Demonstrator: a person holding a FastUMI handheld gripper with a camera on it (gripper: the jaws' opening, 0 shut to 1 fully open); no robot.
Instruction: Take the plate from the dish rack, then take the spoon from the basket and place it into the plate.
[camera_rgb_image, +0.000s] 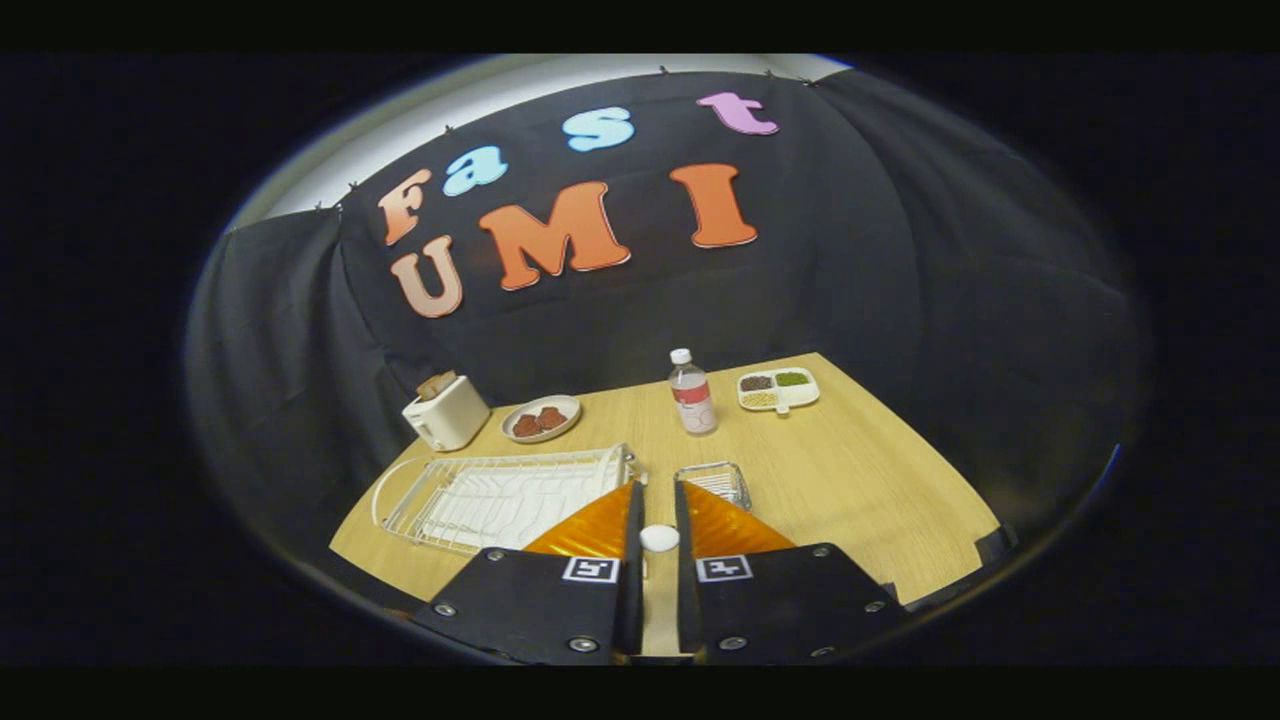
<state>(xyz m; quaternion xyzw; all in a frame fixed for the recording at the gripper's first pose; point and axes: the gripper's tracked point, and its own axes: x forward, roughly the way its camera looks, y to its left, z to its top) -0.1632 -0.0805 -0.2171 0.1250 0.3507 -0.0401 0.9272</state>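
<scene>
Two gripper (659, 492) fingers stand nearly closed, a narrow gap between them and nothing gripped. White wire dish rack (500, 497) sits at the table's (860, 480) near left edge; small wire basket (713, 482) lies just beyond the fingers. Plate and spoon cannot be made out.

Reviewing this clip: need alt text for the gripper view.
The gripper holds a white-handled utensil between nearly closed fingers above a wooden table, ahead of a dish rack and small wire basket. Beyond stand a toaster and bottle.
</scene>
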